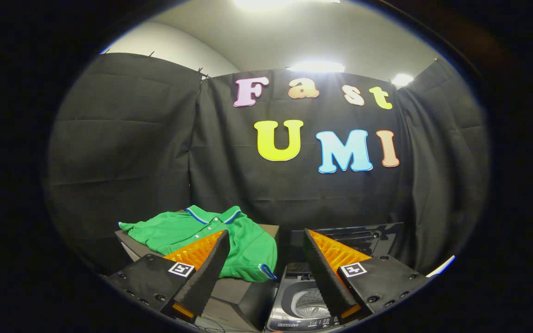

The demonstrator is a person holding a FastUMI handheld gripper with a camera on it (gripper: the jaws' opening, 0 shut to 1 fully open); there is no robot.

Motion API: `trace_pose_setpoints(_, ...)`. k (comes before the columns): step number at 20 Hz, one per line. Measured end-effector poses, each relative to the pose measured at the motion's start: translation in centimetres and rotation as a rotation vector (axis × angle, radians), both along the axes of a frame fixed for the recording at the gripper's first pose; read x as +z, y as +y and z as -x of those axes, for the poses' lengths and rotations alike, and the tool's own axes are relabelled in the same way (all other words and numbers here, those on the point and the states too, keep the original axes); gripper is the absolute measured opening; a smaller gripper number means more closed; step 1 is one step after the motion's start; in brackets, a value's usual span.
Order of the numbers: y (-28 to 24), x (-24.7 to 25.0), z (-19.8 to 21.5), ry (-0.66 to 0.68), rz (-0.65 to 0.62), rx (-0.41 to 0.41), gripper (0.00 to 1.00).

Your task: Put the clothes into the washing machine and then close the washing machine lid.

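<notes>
The tool (265,236) is closest. Its two fingers are spread wide apart and nothing is between them. Each finger has a small square black-and-white tag on its base. The bottoms of the fingers are cut off from sight.

Just past the right finger, low down, sits the washing machine (300,303). Its lid (363,236) is up, standing behind the opening. You can look down into the shiny metal drum (310,305), but the right finger covers part of it. A strip of small buttons runs along the front edge, too tiny to make out.

Beside the machine, on the left, is a dark counter (229,289). A green polo shirt (206,238) lies on top of it, not in the machine. The shirt has a collar with a blue and white stripe. One sleeve hangs over the counter's edge, near the washing machine. The left finger hides the middle of the shirt.

Farther back hangs the black cloth wall of the booth. Above it are a pale ceiling and some bright lights.
</notes>
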State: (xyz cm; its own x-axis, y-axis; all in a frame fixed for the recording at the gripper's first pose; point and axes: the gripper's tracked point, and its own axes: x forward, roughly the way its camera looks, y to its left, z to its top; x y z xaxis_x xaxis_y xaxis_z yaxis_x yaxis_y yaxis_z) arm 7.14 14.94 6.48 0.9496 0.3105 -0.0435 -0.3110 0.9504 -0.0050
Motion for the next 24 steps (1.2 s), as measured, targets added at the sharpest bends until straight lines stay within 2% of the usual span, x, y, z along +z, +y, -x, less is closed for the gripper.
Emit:
trace_pose_setpoints(13, 11.6, -1.3, -4.3, 0.127, 0.059, 0.099, 0.98)
trace_pose_setpoints(18, 15.4, -3.3, -6.4, 0.244, 0.076, 0.14, 0.99)
trace_pose_setpoints(24, 18.8, -5.3, -9.0, 0.355, 0.157, 0.181, 0.99)
